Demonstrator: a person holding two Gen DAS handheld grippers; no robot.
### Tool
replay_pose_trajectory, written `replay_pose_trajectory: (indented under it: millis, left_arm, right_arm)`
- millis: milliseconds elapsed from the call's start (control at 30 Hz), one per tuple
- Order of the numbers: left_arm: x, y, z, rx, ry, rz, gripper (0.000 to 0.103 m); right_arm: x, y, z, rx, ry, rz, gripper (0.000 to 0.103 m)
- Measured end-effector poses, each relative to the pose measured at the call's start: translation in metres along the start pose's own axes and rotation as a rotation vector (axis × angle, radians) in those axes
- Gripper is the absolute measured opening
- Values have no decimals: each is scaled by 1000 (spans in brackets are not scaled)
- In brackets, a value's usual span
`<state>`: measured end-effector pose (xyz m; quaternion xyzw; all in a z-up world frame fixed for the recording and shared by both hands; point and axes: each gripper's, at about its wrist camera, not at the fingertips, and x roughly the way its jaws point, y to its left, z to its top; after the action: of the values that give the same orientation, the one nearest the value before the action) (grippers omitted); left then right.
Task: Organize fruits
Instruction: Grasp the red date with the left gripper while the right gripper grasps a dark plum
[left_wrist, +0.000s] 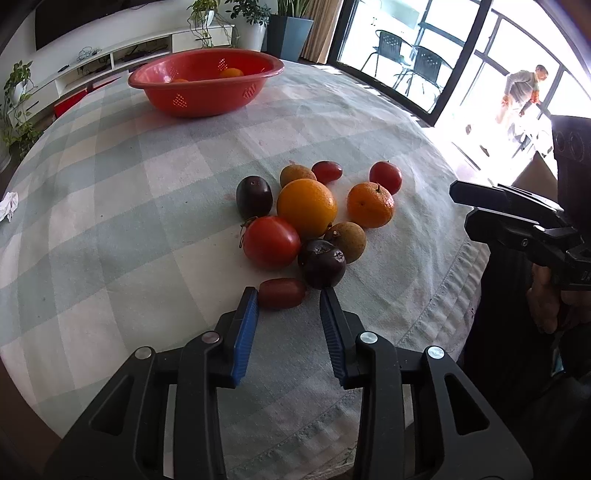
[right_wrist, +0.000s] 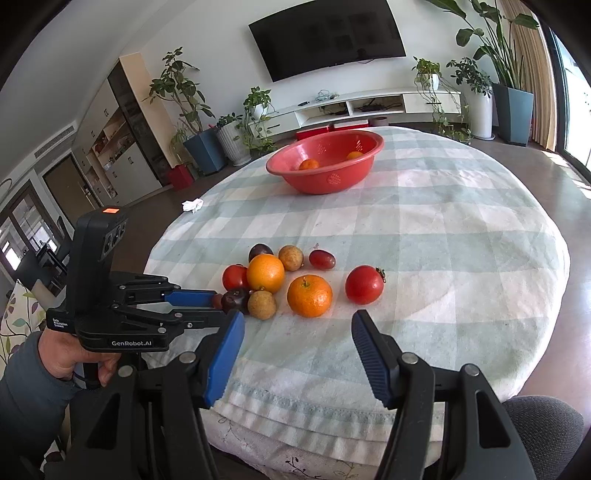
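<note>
Two cameras, and each caught stuff the other missed. The left wrist view looked out through glass doors (left_wrist: 410, 62) to a balcony with chairs and a person (left_wrist: 522, 92) leaning at the railing; none of that was in the right wrist view. That one instead had the wall TV (right_wrist: 325, 37), the potted plants and a cabinet wall, plus the hand (right_wrist: 79, 360) and grey sleeve gripping the left tool.

The left gripper (left_wrist: 290, 299) sat low at the near end of the fruit pile, its blue pads narrowly apart around a small dark red grape tomato (left_wrist: 282, 292). One pad looked right against it, the other had a sliver of gap, so not really clamped. The right gripper (right_wrist: 297, 325) was spread wide with nothing in it, short of the mandarin (right_wrist: 309, 296).

The fruits were clustered on a round table under a pale green checked cloth (right_wrist: 443, 236): a big orange (left_wrist: 306, 208), tomatoes, dark plums, brown longans. The red basket (left_wrist: 207, 83) stood well apart at the far side with two oranges inside.

A crumpled tissue (right_wrist: 192, 205) lay near the left edge. Bare cloth stretched between pile and basket, and the cloth's hem hung over the near edge.
</note>
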<state>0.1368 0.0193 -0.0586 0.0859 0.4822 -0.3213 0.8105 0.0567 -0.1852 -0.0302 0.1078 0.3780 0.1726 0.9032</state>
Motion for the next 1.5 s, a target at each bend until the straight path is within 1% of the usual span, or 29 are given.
replay_pose_trajectory:
  millis: [67, 100, 233, 267, 300, 333, 367, 567, 800, 1033, 1133, 1200, 1233, 1300, 1367, 1433, 1500]
  left_arm:
    - [-1, -2, 0, 10, -6, 18, 64]
    - [-2, -3, 0, 12, -13, 22, 65]
    - [1, -4, 1, 21, -5, 4, 65]
    - [2, -4, 1, 25, -1, -4, 63]
    - [3, -5, 2, 31, -3, -7, 58]
    - [3, -5, 2, 31, -3, -15, 49]
    - [3, -6, 3, 32, -6, -25, 47]
    - [3, -6, 3, 41, -3, -33, 44]
    - [1, -8, -1, 64, 38, -41, 45]
    - [-11, 4, -5, 47, 47, -35, 45]
    - [-16, 7, -5, 57, 46, -29, 45]
    - [-19, 8, -5, 71, 47, -23, 45]
    - [-21, 10, -5, 77, 47, -11, 46]
    - [-23, 12, -5, 85, 46, -9, 53]
    - [-24, 12, -5, 102, 45, 0, 68]
    - [-26, 12, -4, 116, 42, 1, 72]
    - [-25, 13, -3, 118, 44, -4, 73]
  right_arm:
    - [0, 1, 0, 3, 0, 0, 64]
    - [-1, 1, 0, 2, -1, 0, 64]
    - [0, 1, 0, 3, 0, -1, 64]
    - [-1, 1, 0, 2, -1, 0, 64]
    - [-1, 1, 0, 1, -1, -1, 64]
    - [0, 1, 0, 1, 0, -1, 64]
    - [0, 1, 0, 3, 1, 0, 64]
    - [-1, 1, 0, 1, 2, 2, 64]
    - [7, 14, 2, -37, 25, 31, 63]
    - [39, 39, 0, -78, 94, 68, 52]
    - [57, 52, -1, -102, 127, 78, 45]
    - [67, 60, -2, -124, 141, 78, 43]
    - [71, 62, -2, -129, 147, 75, 42]
    - [78, 63, -2, -126, 161, 64, 41]
    - [83, 63, 0, -119, 170, 44, 40]
    - [86, 61, 2, -121, 172, 24, 38]
    - [88, 61, 4, -130, 167, 3, 38]
